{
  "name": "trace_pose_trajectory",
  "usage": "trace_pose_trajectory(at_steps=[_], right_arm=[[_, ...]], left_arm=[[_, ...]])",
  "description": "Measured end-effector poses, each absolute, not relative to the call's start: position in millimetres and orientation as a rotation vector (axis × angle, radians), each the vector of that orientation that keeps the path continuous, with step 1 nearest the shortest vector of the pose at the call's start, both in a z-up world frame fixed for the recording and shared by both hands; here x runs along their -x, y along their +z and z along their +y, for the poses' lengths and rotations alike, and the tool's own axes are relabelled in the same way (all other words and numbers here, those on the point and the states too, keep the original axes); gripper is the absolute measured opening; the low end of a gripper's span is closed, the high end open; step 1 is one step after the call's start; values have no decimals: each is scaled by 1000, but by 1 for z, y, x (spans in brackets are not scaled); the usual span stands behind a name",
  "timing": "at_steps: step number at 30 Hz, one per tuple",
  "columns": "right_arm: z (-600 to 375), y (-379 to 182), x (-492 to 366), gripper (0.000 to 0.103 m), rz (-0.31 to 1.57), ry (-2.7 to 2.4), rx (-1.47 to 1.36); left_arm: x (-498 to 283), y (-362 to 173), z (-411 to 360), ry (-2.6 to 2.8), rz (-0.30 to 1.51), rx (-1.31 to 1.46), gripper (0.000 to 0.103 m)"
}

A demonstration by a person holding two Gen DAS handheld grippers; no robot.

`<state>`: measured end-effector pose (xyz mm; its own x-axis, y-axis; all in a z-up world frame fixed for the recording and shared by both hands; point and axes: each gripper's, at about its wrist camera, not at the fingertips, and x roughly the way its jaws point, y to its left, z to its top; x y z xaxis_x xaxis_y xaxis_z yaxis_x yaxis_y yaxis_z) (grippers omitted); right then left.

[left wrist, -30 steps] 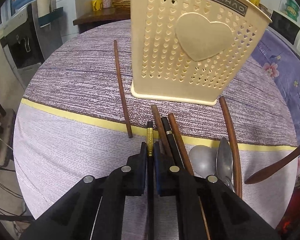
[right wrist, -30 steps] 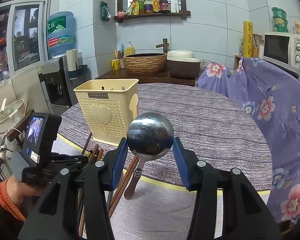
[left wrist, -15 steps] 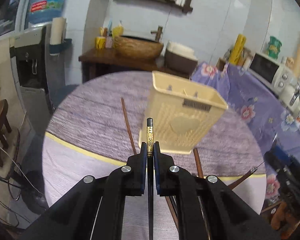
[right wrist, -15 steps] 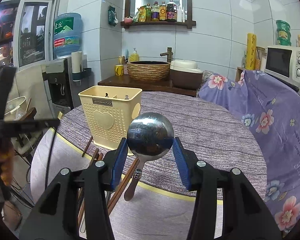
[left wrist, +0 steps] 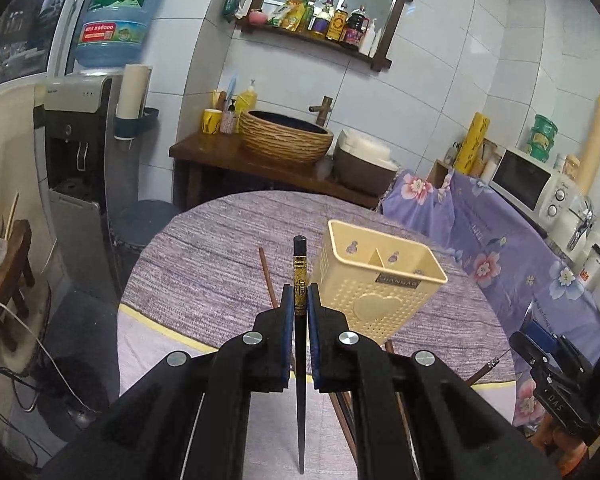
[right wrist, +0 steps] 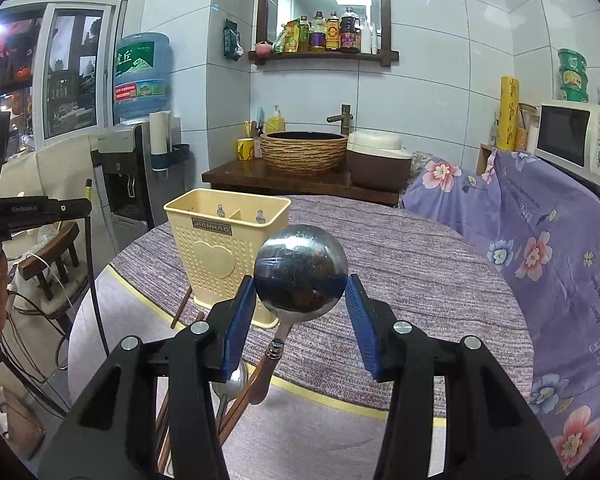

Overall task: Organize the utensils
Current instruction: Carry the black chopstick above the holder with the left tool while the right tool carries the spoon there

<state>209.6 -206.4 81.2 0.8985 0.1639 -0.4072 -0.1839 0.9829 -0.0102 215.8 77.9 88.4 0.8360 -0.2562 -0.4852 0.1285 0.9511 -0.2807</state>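
My left gripper [left wrist: 299, 300] is shut on a black chopstick [left wrist: 299, 264] with a gold band, held in the air over the table. The chopstick's top points toward the cream utensil holder [left wrist: 376, 280], which stands just right of it with its open compartments showing. My right gripper [right wrist: 300, 300] is shut on the round bowl of a steel ladle [right wrist: 300, 268], whose wooden handle hangs down toward the table. The holder [right wrist: 216, 248] stands behind and left of the ladle. The same black chopstick [right wrist: 94, 280] hangs at the far left of the right wrist view.
One brown chopstick [left wrist: 267, 276] lies left of the holder. More chopsticks and a steel spoon [right wrist: 228, 388] lie near the front edge of the round table [left wrist: 204, 264]. A floral purple cloth [right wrist: 540, 240] drapes the right side. A water dispenser [left wrist: 80, 152] stands to the left.
My left gripper has lifted the black chopstick off the table and tipped upward, so the holder now sits lower and shows its open top. The right gripper and ladle have stayed put.
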Motion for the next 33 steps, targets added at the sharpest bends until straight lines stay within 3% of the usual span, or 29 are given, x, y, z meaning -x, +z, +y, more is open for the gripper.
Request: trace_pose_trajectory(at_steps=[5, 13, 16, 33], right_arm=[[-206, 106, -229, 47, 391, 189, 58], [-190, 201, -268, 47, 224, 190, 54], [-175, 217, -286, 47, 193, 184, 69], [-143, 94, -338, 47, 391, 177, 117]], left_arm=[[-225, 122, 89, -192, 478, 231, 8], [-247, 227, 88, -213, 275, 257, 8], [-262, 244, 72, -231, 227, 271, 8], [-321, 118, 24, -199, 400, 220, 8]])
